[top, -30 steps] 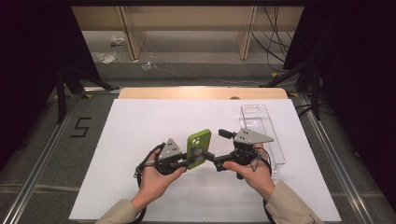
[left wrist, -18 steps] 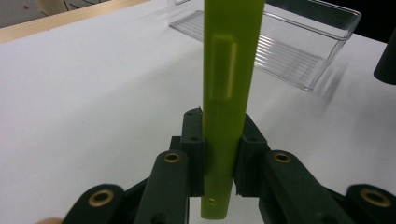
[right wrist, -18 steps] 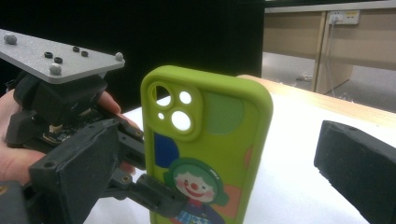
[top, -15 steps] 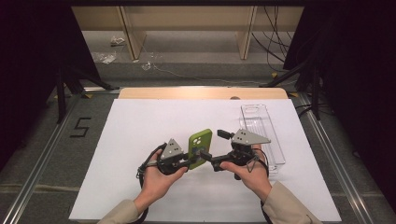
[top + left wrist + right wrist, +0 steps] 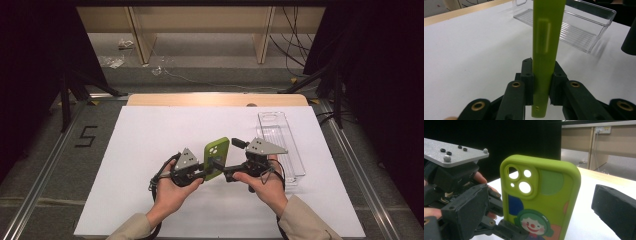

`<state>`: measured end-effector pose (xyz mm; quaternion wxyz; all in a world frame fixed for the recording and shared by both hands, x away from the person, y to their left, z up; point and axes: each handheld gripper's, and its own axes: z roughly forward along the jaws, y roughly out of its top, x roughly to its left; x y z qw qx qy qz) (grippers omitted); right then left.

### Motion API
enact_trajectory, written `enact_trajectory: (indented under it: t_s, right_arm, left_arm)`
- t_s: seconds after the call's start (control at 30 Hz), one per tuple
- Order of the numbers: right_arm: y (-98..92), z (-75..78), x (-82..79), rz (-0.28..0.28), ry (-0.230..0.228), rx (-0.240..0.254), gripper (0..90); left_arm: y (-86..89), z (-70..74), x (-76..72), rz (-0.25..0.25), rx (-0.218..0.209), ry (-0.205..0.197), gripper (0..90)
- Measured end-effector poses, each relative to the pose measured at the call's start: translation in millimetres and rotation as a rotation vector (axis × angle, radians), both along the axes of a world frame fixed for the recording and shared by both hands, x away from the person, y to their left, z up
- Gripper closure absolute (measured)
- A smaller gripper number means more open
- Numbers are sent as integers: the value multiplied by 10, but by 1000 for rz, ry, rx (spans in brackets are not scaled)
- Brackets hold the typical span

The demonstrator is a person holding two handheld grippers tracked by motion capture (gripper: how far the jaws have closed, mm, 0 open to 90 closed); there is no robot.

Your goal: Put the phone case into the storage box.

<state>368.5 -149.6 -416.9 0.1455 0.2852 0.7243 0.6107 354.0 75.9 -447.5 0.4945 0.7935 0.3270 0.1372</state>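
Toward the near edge of the white table [image 5: 125, 150], about midway between its left and right edges, the lime-green soft rubber phone case [image 5: 216, 158] is held up off the surface between the person's two tools. The left gripper [image 5: 200, 172] pinches it: in the left gripper view the case [image 5: 546, 50] stands edge-on with both black pads pressed flat against its two faces near the bottom end. The right gripper [image 5: 220, 166] is spread, one jaw at the left of its own view and the other at the right, with the case's printed back [image 5: 541, 195] between them and untouched, as far as can be seen. A clear ribbed plastic tray [image 5: 280, 145] lies along the table's right edge, well apart from the case.

The step in hand looks like a handover or regrip. To do it well, the right jaws should come in square to the case's flat faces and close above the left pads, not on the camera cut-out, where the rubber would buckle. The left grip should hold until the right one is firm.

The bottom end of the case is cut off in the right gripper view, and the high view is too small to tell whether the right jaw tips touch the case.
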Motion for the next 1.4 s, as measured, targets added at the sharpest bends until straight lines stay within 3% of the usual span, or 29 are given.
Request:
enact_trajectory:
  t_s: [0.9,1.4]
  right_arm:
    - [123,-25,43,-75,2,8,52]
    - [147,-32,53,-89,4,17,107]
  left_arm:
    - [-110,-16,-30,-5,-5,0,769]
    - [-140,-20,-48,-12,-8,1,769]
